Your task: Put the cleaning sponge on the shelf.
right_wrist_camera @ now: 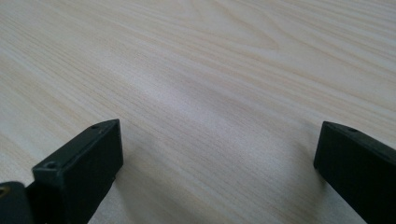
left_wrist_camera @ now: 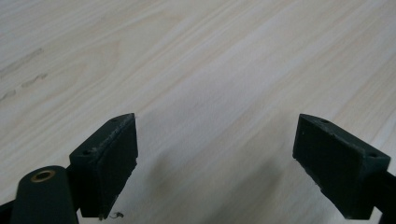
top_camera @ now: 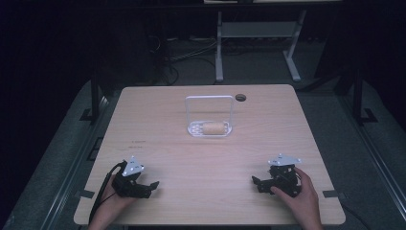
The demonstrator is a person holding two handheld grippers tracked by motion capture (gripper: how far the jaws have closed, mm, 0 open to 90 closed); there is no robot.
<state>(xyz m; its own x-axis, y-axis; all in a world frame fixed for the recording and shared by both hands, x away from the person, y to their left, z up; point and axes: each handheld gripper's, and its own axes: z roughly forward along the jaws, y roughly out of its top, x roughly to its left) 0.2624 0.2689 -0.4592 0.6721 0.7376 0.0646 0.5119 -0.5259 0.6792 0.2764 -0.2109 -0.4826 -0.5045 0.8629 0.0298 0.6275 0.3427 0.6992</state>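
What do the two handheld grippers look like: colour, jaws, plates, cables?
Both are black two-jaw units. The left gripper carries a grey three-cornered plate on top and trails a black cable off the table's near edge. The right gripper has the same kind of grey plate. Up close, the blocky black pads show small screw holes. Both forearms are bare, no sleeves visible.

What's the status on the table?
Left gripper open, right gripper open, both empty, near edge. Roll on white rack, far centre. Nothing between.
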